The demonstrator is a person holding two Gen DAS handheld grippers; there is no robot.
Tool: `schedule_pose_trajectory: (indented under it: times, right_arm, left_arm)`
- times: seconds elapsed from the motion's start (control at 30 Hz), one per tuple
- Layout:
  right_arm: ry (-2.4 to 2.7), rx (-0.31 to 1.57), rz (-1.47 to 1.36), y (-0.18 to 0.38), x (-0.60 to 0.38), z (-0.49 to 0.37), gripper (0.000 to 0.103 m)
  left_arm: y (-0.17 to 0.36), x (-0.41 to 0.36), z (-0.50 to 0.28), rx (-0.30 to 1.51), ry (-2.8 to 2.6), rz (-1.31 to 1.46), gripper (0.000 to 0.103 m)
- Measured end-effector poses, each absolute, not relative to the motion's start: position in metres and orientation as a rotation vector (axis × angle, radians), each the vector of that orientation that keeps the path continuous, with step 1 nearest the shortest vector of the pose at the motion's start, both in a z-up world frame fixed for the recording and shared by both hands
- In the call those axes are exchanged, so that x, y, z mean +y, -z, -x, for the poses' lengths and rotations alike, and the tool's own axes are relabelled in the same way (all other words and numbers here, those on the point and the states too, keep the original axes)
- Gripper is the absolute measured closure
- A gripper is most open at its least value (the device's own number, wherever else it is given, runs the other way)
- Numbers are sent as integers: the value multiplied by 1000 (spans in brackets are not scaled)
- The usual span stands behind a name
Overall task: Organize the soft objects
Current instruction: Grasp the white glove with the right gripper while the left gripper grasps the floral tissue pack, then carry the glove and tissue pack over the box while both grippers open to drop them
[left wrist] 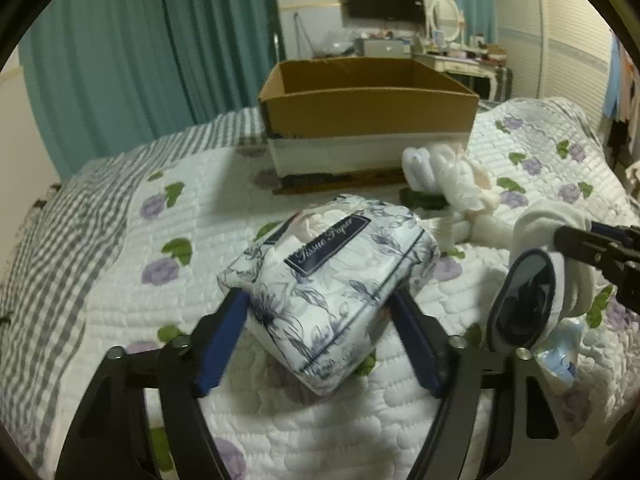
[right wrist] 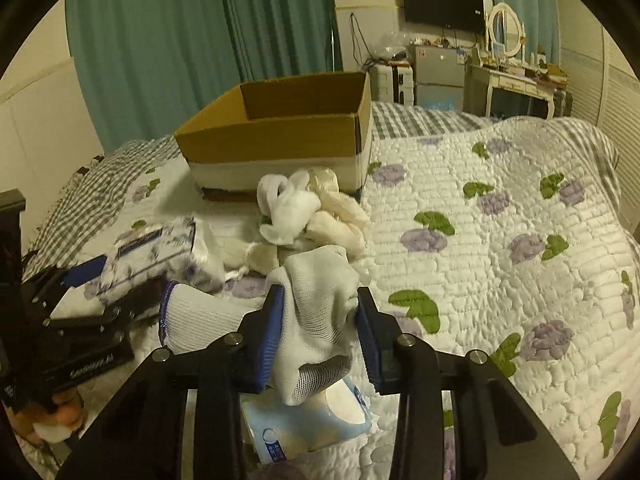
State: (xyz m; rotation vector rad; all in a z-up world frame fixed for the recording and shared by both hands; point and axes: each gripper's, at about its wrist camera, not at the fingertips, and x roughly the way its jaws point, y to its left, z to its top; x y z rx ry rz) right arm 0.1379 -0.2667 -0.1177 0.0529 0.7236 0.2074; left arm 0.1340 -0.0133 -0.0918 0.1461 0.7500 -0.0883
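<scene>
Floral-printed tissue pack (left wrist: 332,284) clamped between left gripper (left wrist: 320,320) fingers at frame centre, right gripper (right wrist: 320,320) pinching a white glove (right wrist: 316,320), both over quilted bedspread (right wrist: 500,240), cardboard box (left wrist: 368,120) behind, teal curtains (left wrist: 140,60) upper left.

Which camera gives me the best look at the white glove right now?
Right wrist view: the white glove fills the centre, pinched in the right tool. In the left wrist view it shows only at the right edge, partly hidden.
</scene>
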Motion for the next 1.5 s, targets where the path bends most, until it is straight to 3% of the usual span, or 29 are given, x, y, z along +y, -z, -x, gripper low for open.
schedule_pose_trajectory:
  times: [0.07, 0.17, 0.33, 1.03, 1.5]
  right_arm:
    - [-209, 731, -52, 120, -267, -138, 68]
    - [-210, 726, -52, 120, -267, -137, 68]
    - [-219, 710, -66, 114, -268, -128, 68]
    - [-301, 557, -114, 36, -279, -105, 68]
    - [-289, 467, -89, -23, -289, -207, 68]
  left_arm:
    - [92, -14, -135, 737, 106, -154, 53]
    - [92, -18, -132, 727, 117, -180, 67]
    - [84, -16, -125, 725, 121, -171, 78]
    - [-12, -22, -103, 596, 151, -192, 82]
    - [-86, -57, -225, 500, 173, -158, 82]
